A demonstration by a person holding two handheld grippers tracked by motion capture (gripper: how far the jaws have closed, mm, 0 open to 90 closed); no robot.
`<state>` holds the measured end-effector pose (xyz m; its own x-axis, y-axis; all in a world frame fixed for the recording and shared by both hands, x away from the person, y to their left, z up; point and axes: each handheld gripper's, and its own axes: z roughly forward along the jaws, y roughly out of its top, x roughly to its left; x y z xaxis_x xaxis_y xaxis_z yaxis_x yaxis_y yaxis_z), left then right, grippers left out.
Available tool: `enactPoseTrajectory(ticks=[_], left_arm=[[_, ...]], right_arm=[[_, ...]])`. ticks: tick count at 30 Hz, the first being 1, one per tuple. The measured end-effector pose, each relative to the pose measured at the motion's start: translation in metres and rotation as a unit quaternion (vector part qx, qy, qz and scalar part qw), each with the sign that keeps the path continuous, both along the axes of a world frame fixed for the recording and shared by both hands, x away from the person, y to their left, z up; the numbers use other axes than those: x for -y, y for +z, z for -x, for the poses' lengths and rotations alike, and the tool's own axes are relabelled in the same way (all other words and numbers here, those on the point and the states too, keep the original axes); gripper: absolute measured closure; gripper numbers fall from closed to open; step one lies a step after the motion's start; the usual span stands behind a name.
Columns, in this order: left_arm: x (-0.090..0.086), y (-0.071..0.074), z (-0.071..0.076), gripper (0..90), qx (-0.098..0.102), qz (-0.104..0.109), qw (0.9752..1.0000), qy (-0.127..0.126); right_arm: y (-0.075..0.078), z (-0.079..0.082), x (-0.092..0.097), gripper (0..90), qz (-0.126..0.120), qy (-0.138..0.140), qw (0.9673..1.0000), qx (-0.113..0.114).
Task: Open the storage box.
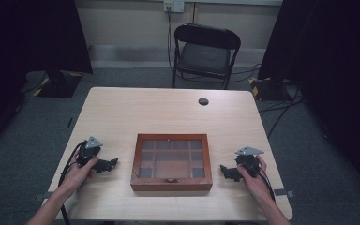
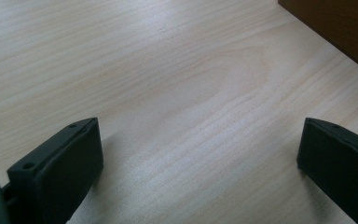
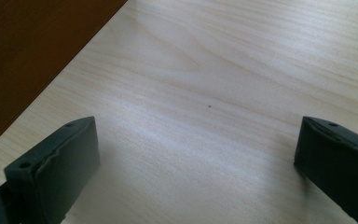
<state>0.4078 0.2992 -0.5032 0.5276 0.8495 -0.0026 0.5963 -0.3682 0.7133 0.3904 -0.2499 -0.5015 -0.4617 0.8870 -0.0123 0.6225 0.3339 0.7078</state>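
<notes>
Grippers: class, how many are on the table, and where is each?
2. The left gripper is left of the wooden box; the right gripper is right of it. Both point at the box, jaws open.

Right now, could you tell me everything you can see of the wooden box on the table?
The wooden box is a flat, reddish-brown rectangular case with a glazed lid, through which a grid of small compartments shows; their contents cannot be made out. The lid is shut, with a small catch at the middle of the near edge. It lies flat on the table, between the left gripper and right gripper, touching neither.
</notes>
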Motion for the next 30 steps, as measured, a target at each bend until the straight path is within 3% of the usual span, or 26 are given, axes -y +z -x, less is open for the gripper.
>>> enactPoseTrajectory(ticks=[11,14,15,22,30], left_arm=[[-0.001,0.0,-0.001,0.0,0.0,-0.001,1.0,-0.005],[-0.001,0.0,-0.001,0.0,0.0,-0.001,1.0,-0.006],[-0.001,0.0,-0.001,0.0,0.0,-0.001,1.0,-0.006],[-0.001,0.0,-0.001,0.0,0.0,-0.001,1.0,-0.006],[-0.001,0.0,-0.001,0.0,0.0,-0.001,1.0,-0.006]], right_arm=[[0.002,-0.001,0.0,0.2,0.005,0.0,0.9999,-0.01],[0.007,-0.002,0.0,14.1,0.001,-0.009,0.9999,-0.014],[0.007,-0.002,0.0,14.1,0.001,-0.009,0.9999,-0.014],[0.025,0.003,0.0,19.1,-0.029,0.005,0.9996,-0.002],[0.045,0.006,-0.008,24.3,-0.046,0.034,0.9983,0.01]])
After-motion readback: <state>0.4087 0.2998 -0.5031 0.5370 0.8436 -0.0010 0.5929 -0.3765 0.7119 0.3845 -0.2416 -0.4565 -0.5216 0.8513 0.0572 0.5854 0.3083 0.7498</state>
